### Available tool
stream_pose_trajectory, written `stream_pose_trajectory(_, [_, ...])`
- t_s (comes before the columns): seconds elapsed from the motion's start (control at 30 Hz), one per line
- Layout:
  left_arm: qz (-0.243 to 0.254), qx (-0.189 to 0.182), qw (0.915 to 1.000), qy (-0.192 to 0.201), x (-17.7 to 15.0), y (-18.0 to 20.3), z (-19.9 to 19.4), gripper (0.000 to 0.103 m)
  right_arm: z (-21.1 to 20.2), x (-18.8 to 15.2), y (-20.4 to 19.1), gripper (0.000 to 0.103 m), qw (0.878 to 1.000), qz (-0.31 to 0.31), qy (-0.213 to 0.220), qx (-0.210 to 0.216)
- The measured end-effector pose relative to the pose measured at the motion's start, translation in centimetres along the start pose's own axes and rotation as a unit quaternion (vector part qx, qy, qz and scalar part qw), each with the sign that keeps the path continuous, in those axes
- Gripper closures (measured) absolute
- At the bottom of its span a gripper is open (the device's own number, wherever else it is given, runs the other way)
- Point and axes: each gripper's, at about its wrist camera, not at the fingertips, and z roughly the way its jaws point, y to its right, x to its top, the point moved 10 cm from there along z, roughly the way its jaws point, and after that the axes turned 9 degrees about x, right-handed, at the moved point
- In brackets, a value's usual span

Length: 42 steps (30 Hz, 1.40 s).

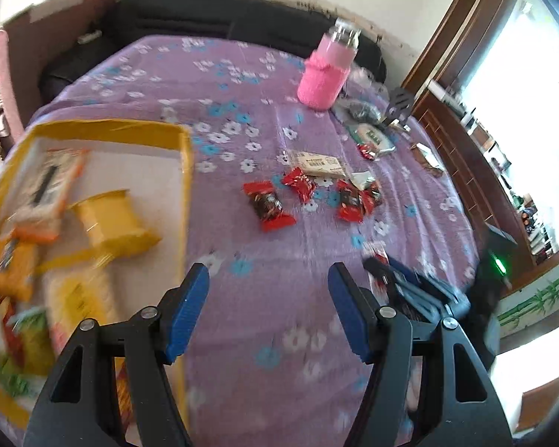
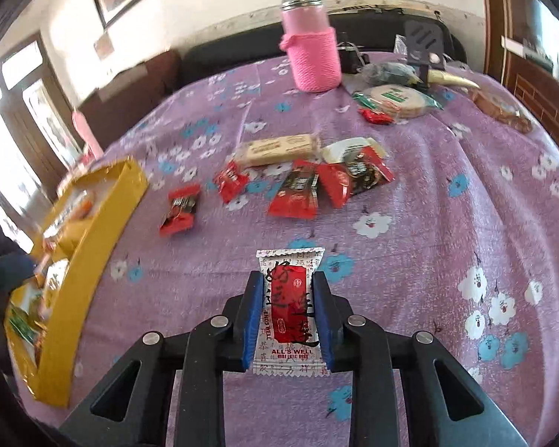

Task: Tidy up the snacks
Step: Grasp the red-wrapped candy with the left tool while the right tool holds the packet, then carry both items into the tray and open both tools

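Note:
My right gripper (image 2: 287, 279) is shut on a white and red snack packet (image 2: 290, 311) and holds it above the purple flowered cloth. My left gripper (image 1: 269, 272) is open and empty, just right of the yellow box (image 1: 184, 201), which holds several snack packets. The box also shows at the left of the right wrist view (image 2: 89, 238). Several red snack packets (image 1: 270, 206) and a beige bar (image 1: 316, 162) lie loose in the middle of the table; the right wrist view shows them too (image 2: 296, 193). The right gripper with its packet appears in the left wrist view (image 1: 387, 272).
A pink-sleeved bottle (image 2: 311, 44) stands at the far side. Beside it lie a round green-labelled packet (image 2: 395, 98), a small red packet (image 2: 376, 115), a black spatula (image 2: 423, 43) and a dark bag. A black sofa (image 1: 205, 15) runs behind the table.

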Motion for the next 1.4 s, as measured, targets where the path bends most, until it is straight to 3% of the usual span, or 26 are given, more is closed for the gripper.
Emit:
stream_pose_trajectory(0.13, [0.011,0.004,0.9990,-0.044,1.8,1.4,5.2,0.040,0.6,-0.1,0.8,0.076,0.999,0.022,-0.008,0.023])
stream_pose_trajectory(0.2, [0.016,0.028,0.9980,-0.054,2.6,1.6,7.5,0.052,0.6,-0.1,0.7,0.075,0.999,0.026,-0.008,0.030])
stream_pose_trajectory(0.23, [0.020,0.037,0.9975,-0.057,2.8,1.7,8.4,0.052,0.6,-0.1,0.7,0.075,0.999,0.026,-0.008,0.030])
stream_pose_trajectory(0.43, [0.048,0.090,0.9936,-0.047,3.7,1.6,11.2,0.052,0.7,-0.2,0.4,0.075,0.999,0.026,-0.012,0.039])
stream_pose_trajectory(0.47, [0.057,0.093,0.9933,-0.038,3.8,1.8,11.3,0.055,0.7,-0.2,0.3,0.075,0.999,0.027,-0.012,0.041])
stream_pose_trajectory(0.57, [0.084,0.116,0.9895,-0.020,3.8,2.0,11.5,0.077,0.7,-0.3,0.3,0.075,0.999,0.026,-0.012,0.041])
stream_pose_trajectory(0.67, [0.089,0.116,0.9891,-0.016,3.5,2.1,11.2,0.079,0.7,-0.2,0.3,0.075,0.999,0.025,-0.012,0.041])
stream_pose_trajectory(0.83, [0.076,0.101,0.9920,0.005,3.5,2.4,9.3,0.079,0.4,-0.1,-0.5,0.076,0.999,0.014,-0.003,0.046])
stream_pose_trajectory(1.07, [0.043,0.049,0.9965,0.053,2.2,1.3,2.5,0.079,-0.2,0.3,-1.0,0.076,0.998,0.006,0.011,0.055])
stream_pose_trajectory(1.2, [-0.018,0.018,0.9971,0.072,0.1,-2.7,-2.4,0.079,-0.4,0.3,-1.3,0.076,0.998,0.003,0.015,0.059])
stream_pose_trajectory(1.4, [-0.110,0.051,0.9872,0.104,-3.1,-11.3,-6.6,0.079,-0.5,-0.1,-2.6,0.076,0.998,-0.022,0.025,0.050])
